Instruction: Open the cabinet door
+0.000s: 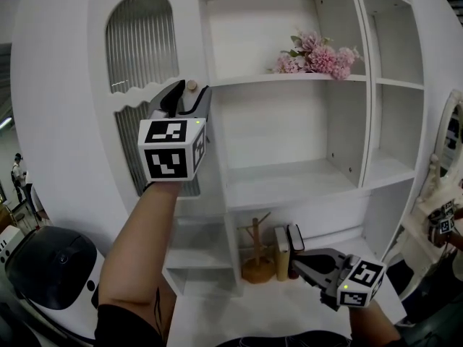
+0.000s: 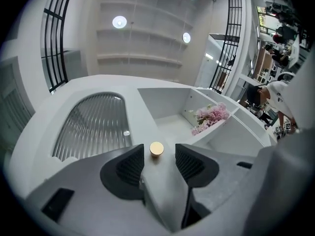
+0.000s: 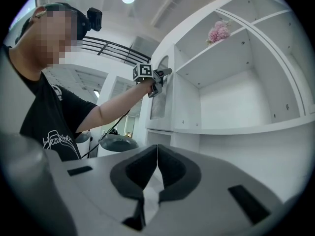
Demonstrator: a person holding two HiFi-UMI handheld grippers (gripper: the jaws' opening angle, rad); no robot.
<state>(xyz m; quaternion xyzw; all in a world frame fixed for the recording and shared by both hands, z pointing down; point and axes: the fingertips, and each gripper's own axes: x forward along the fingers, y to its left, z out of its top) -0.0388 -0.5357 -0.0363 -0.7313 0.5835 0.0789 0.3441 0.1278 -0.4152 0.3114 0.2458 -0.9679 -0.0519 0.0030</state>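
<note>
I'm seeing matt white paint all over the cabinet door (image 1: 101, 85).
Its ribbed glass panel (image 1: 139, 42) is shining glossy, the knob (image 2: 156, 149) is looking like brushed brass, the left tool's (image 1: 192, 91) pads (image 2: 132, 167) are looking dark, ridged, rubbery, and the stand (image 1: 255, 255) is showing bare wood.

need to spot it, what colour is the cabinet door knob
The knob is pale gold; clearest in the left gripper view.

In the head view, the left gripper (image 1: 192, 92) with its marker cube covers the lower ribbed panel of the cabinet door (image 1: 141, 42), and one jaw hides part of the round knob (image 1: 192, 85). At 8 o'clock a rounded black-and-white object (image 1: 54, 273) is cut by the frame edge, unidentifiable. At 3 o'clock a mirror (image 1: 452, 132) is cropped. At 9 o'clock a distant person (image 1: 16, 170) is too small to make out.
</note>
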